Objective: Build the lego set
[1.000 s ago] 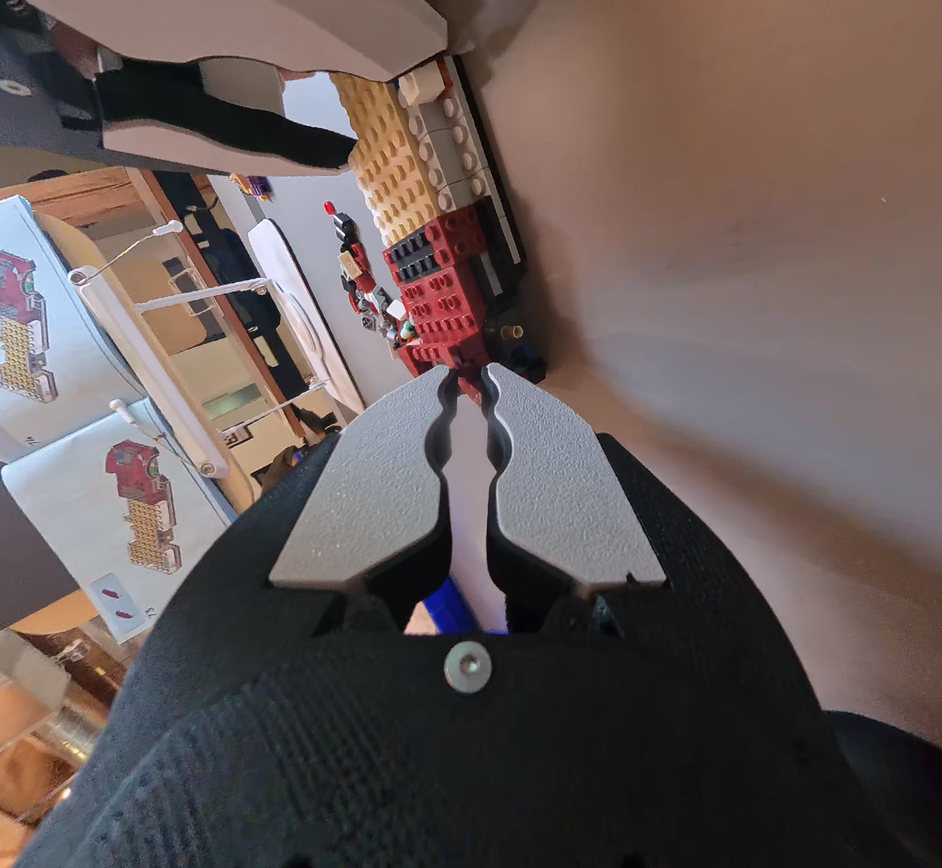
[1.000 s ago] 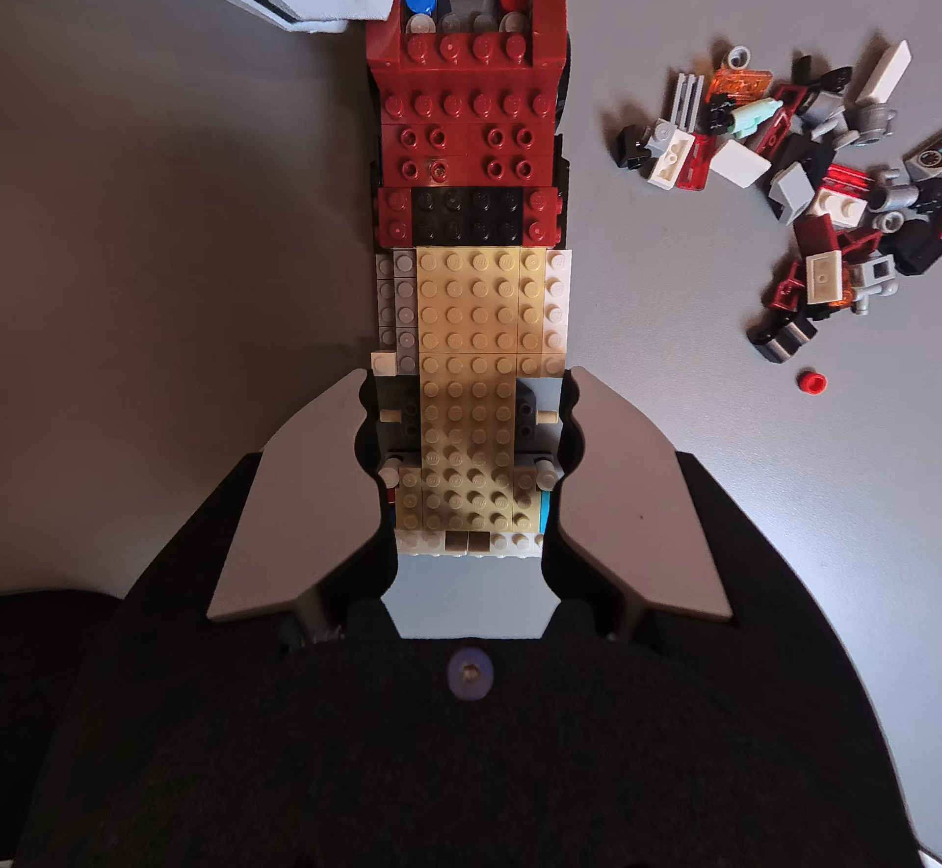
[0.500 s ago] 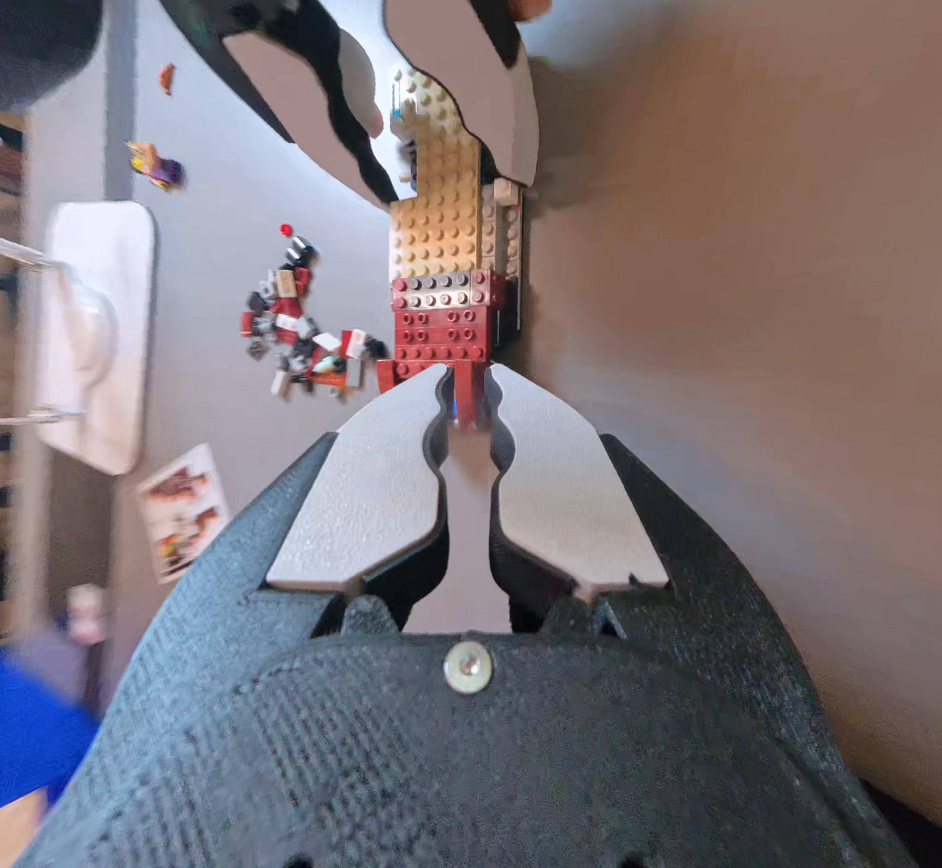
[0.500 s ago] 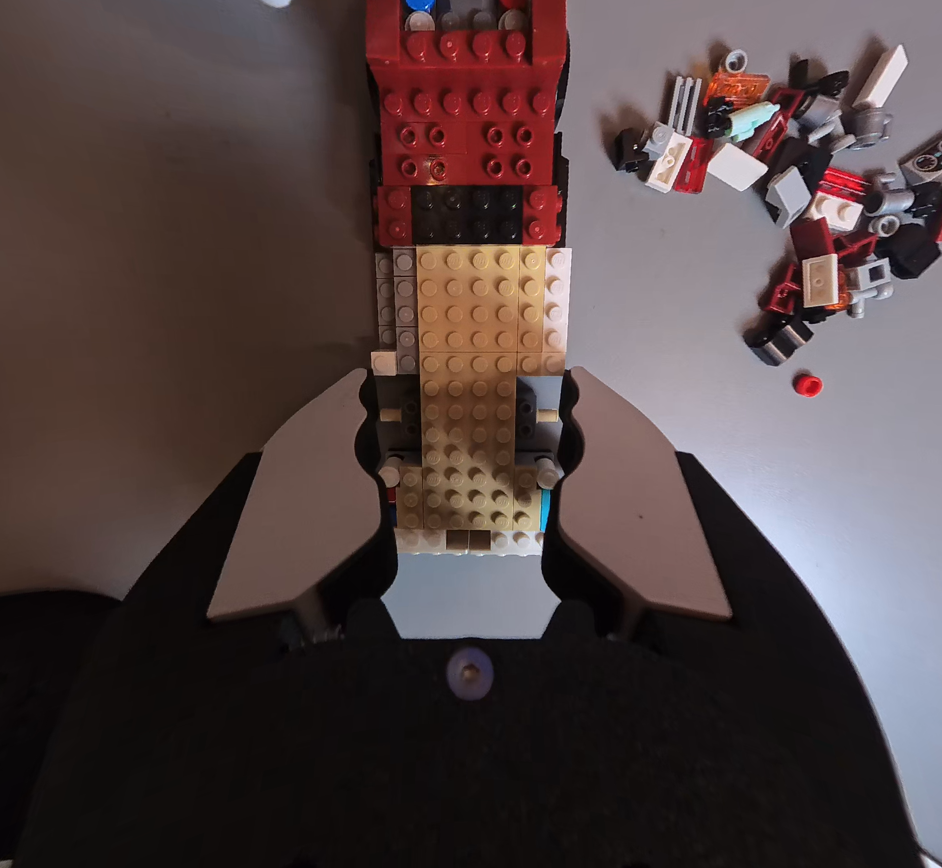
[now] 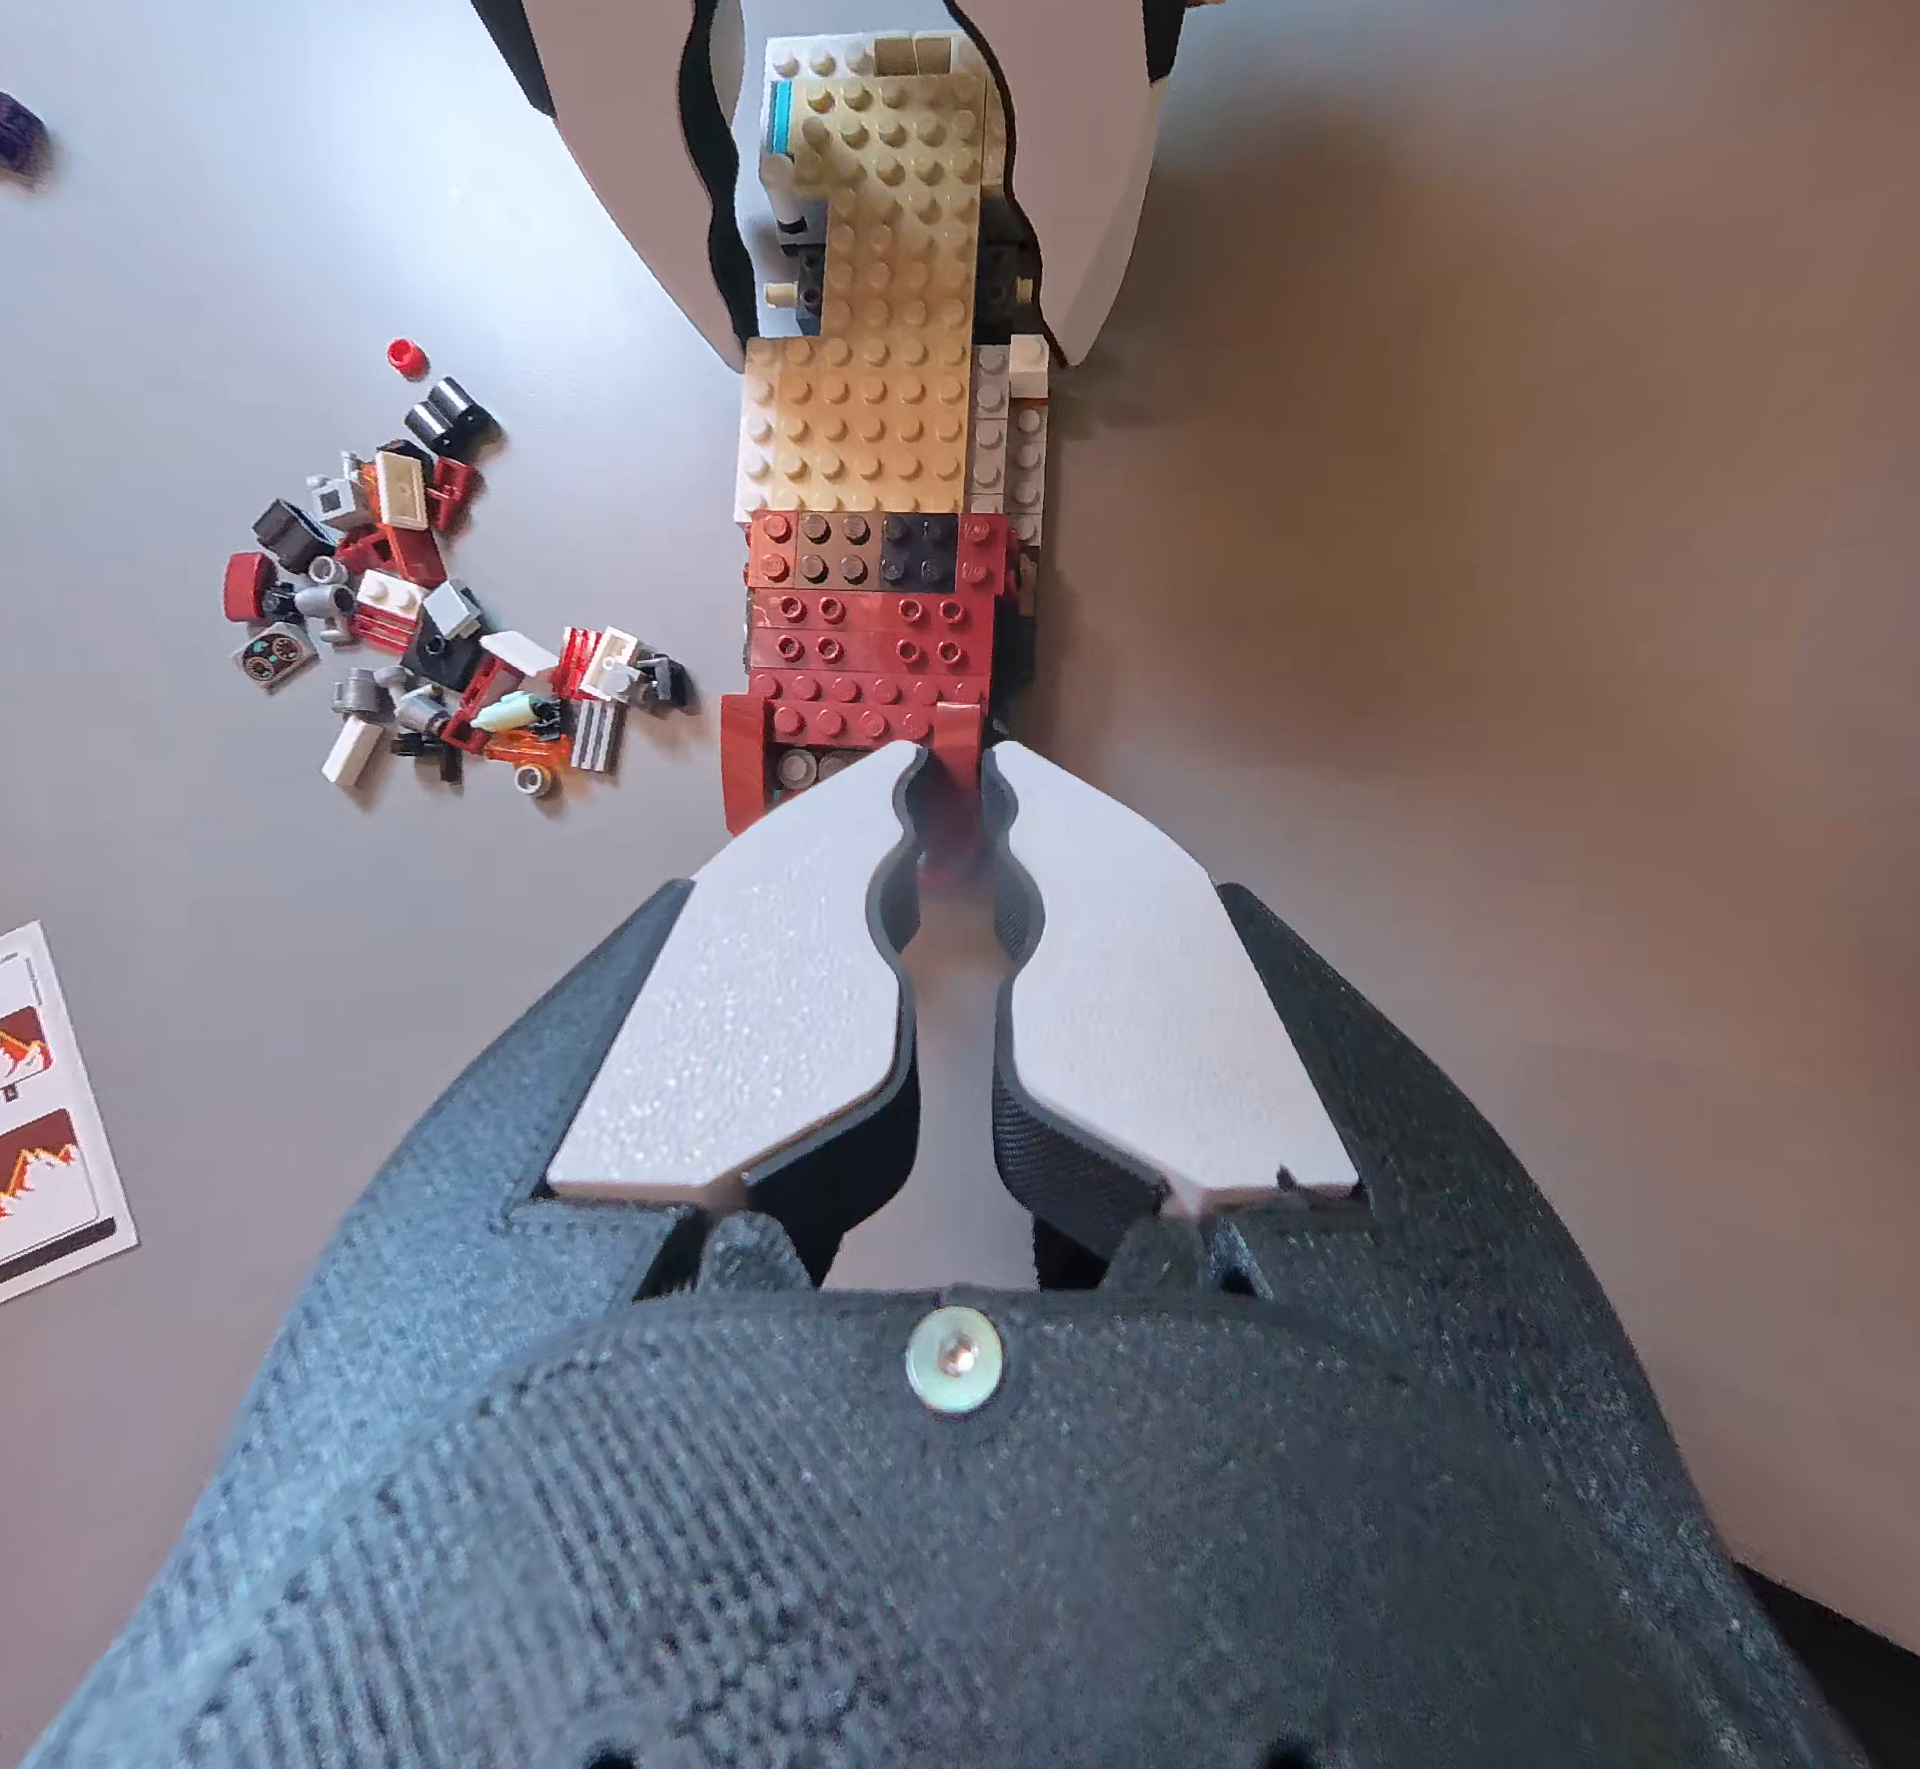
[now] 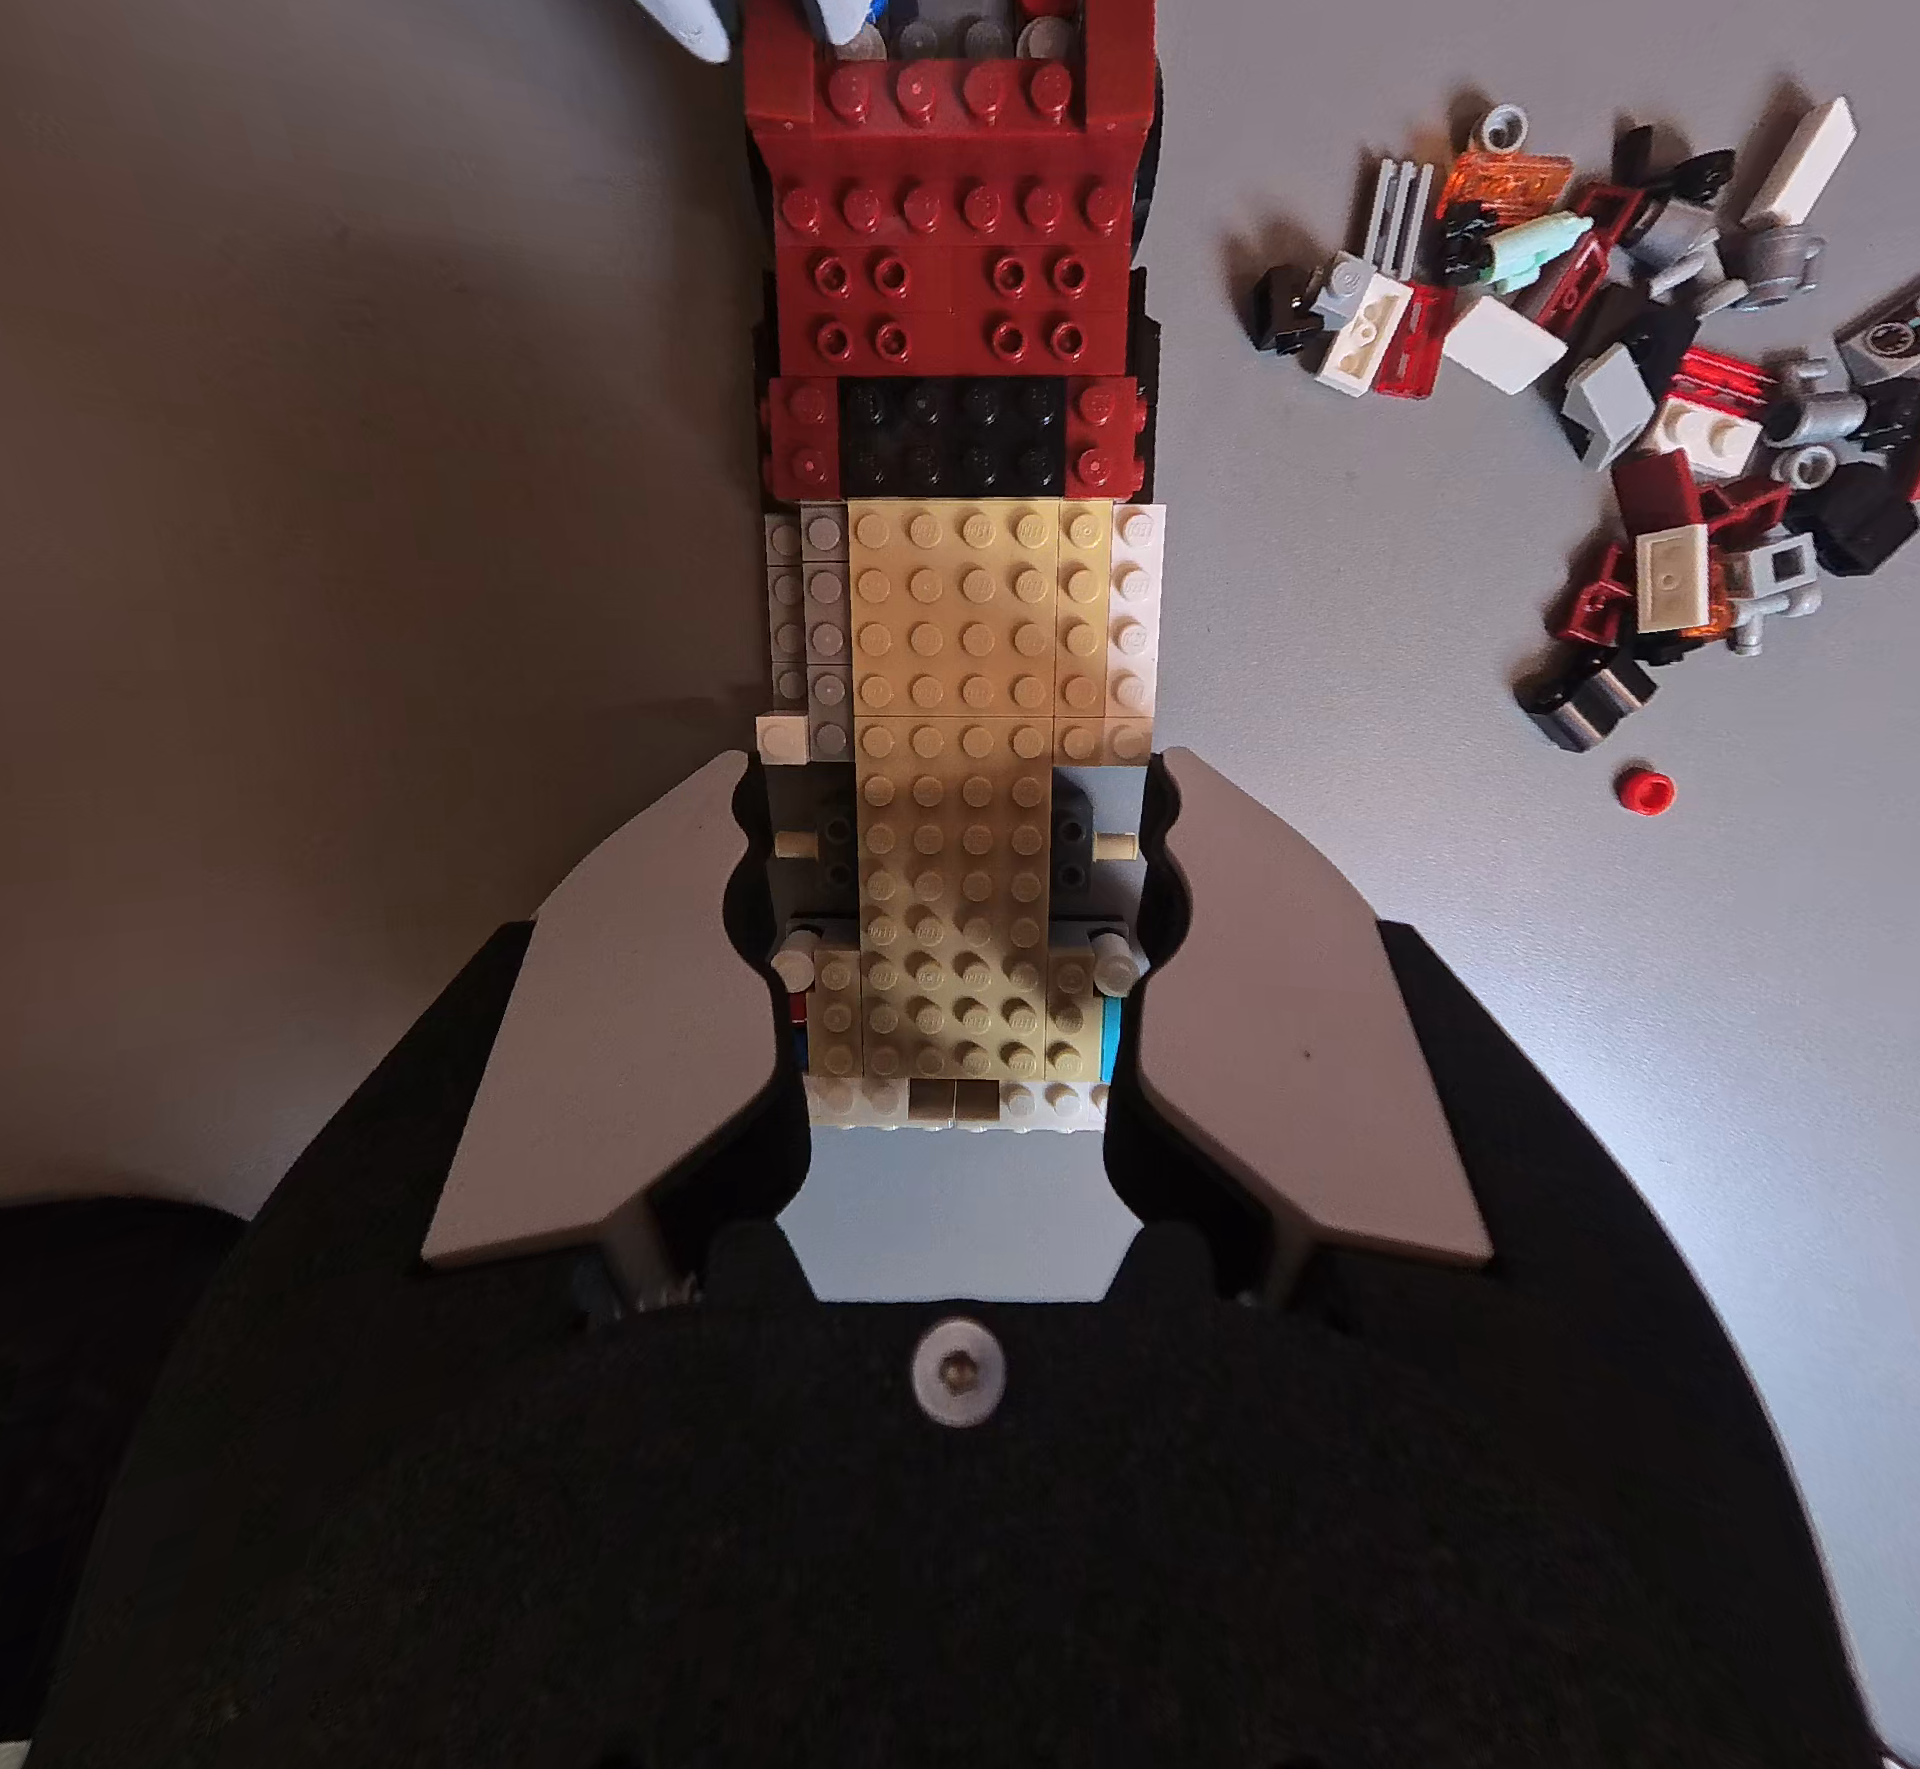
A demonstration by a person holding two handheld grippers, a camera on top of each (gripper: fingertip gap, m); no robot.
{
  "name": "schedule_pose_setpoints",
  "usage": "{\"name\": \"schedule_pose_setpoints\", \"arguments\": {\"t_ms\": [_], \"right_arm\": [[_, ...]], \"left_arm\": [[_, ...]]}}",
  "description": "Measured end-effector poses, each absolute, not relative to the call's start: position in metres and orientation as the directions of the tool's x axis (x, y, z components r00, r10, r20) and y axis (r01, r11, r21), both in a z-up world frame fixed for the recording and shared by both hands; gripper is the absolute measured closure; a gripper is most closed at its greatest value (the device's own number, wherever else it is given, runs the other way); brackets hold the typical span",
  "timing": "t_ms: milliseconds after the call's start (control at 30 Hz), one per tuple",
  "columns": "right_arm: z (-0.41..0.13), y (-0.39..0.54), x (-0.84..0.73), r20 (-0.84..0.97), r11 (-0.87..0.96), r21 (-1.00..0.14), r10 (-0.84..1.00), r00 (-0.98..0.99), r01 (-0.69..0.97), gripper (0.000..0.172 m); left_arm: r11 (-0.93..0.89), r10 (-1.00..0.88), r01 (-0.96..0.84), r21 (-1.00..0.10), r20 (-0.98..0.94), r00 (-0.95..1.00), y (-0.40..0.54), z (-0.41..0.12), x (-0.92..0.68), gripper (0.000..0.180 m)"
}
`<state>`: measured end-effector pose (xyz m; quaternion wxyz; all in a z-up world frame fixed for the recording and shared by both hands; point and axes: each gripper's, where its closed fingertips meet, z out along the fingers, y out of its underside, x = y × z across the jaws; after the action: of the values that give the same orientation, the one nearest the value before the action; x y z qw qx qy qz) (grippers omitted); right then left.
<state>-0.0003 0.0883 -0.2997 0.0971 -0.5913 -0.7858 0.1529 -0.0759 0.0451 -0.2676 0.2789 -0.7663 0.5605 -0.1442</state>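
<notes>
left gripper (image 5: 951, 763) jaws clenched on the brick model's (image 6: 956, 618) dark red fin (image 5: 956, 732); right gripper (image 6: 951, 763) jaws grasp its tan end on the counter (image 5: 1455, 576).

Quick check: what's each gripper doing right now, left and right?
Left gripper: closed on the dark red side piece of the brick model.
Right gripper: clamps the model's tan end.

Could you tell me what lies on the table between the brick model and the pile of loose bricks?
Nothing: in both wrist views only bare grey table separates the brick model from the pile of loose bricks.

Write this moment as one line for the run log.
left gripper: shut on dark red fin | right gripper: clamps brick model tan end | loose bricks beside
</notes>
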Motion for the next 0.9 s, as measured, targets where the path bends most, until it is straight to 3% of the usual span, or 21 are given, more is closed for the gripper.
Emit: {"name": "schedule_pose_setpoints", "arguments": {"t_ms": [333,800,900], "right_arm": [[-0.2998,0.0895,-0.0008,-0.032,0.245,-0.358,0.961,-0.275,0.901,0.106],[-0.3051,0.0894,-0.0009,-0.007,0.29,-0.322,0.951,-0.309,0.901,0.108],[-0.3041,0.0892,-0.0007,-0.01,0.286,-0.333,0.952,-0.307,0.898,0.108]], "left_arm": [[-0.21,-0.948,-0.797,-0.566,-0.082,0.307,0.0403,-0.2678,-0.0759,0.172],[-0.164,-0.942,-0.952,-0.259,-0.247,0.229,0.0402,-0.2711,-0.0784,0.171],[-0.149,-0.94,-0.956,-0.251,-0.265,0.216,0.0406,-0.2711,-0.0779,0.171]]}}
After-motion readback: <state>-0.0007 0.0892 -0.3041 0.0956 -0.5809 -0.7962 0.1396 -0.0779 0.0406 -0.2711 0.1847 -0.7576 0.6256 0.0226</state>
